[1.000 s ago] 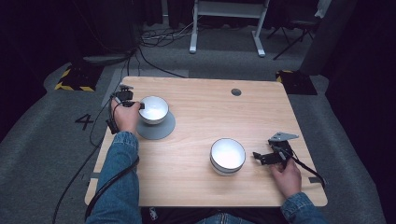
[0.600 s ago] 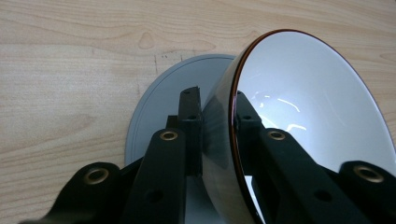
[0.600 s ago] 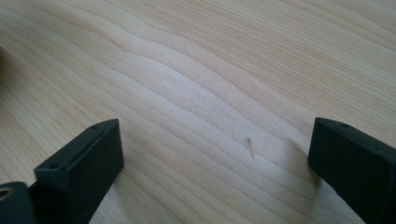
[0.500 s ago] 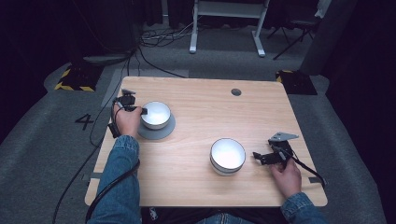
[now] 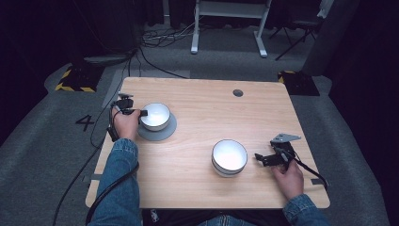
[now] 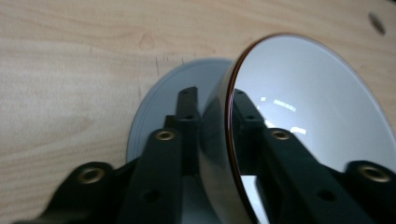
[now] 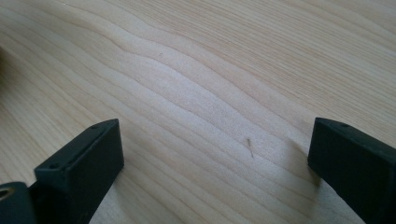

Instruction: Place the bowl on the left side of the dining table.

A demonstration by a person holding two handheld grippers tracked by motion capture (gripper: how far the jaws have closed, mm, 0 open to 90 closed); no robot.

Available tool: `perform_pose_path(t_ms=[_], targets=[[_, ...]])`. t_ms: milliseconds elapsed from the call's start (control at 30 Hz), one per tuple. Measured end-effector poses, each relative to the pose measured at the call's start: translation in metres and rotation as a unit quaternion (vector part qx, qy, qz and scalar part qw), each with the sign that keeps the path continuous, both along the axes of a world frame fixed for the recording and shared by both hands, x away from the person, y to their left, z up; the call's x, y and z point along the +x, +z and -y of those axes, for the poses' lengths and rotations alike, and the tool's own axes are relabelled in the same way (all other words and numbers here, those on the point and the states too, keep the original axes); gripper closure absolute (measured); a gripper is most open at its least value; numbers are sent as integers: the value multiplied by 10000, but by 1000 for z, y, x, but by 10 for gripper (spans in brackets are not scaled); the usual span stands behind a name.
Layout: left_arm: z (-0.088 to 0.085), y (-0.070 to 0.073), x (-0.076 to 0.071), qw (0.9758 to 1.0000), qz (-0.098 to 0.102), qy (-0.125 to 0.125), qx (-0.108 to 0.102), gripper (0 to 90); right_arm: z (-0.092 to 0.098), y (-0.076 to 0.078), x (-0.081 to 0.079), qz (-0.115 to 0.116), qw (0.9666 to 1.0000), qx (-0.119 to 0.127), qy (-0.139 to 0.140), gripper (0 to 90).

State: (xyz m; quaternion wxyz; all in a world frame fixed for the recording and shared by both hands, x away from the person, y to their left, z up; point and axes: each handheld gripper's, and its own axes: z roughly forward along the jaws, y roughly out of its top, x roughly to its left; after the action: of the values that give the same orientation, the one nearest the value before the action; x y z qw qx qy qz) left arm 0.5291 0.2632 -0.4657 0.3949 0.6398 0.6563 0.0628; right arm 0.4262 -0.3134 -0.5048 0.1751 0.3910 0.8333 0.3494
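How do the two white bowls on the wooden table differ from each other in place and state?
The far white bowl sits on a round grey plate; the near white bowl sits directly on the wooden table. The left gripper is shut on the far bowl's rim, one jaw inside and one outside; the near bowl is untouched, with the open right gripper beside it. Both are round, glossy and empty.

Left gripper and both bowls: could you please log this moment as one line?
left gripper: jaws shut on far bowl rim, over grey plate | right gripper: open, idle | near bowl: untouched
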Motion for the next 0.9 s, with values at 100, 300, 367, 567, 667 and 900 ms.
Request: perform_pose_path(t_ms=[100, 300, 367, 567, 667, 900], targets=[[1, 2, 1, 9998, 115, 81, 138, 568, 0, 0, 0, 1, 10000, 1, 1, 36], [-2, 9, 0, 9991, 242, 132, 314, 452, 0, 0, 0, 1, 10000, 0, 0, 36], [-3, 12, 0, 9988, 305, 70, 366, 437, 0, 0, 0, 1, 10000, 0, 0, 36], [2, 26, -3, 9964, 576, -168, 591, 434, 0, 0, 0, -1, 10000, 1, -2, 36], [4, 32, -4, 9944, 694, -322, 729, 433, 0, 0, 0, 0, 10000, 0, 0, 36], [5, 60, -14, 9899, 1048, -714, 627, 439, 0, 0, 0, 1, 10000, 0, 0, 36]])
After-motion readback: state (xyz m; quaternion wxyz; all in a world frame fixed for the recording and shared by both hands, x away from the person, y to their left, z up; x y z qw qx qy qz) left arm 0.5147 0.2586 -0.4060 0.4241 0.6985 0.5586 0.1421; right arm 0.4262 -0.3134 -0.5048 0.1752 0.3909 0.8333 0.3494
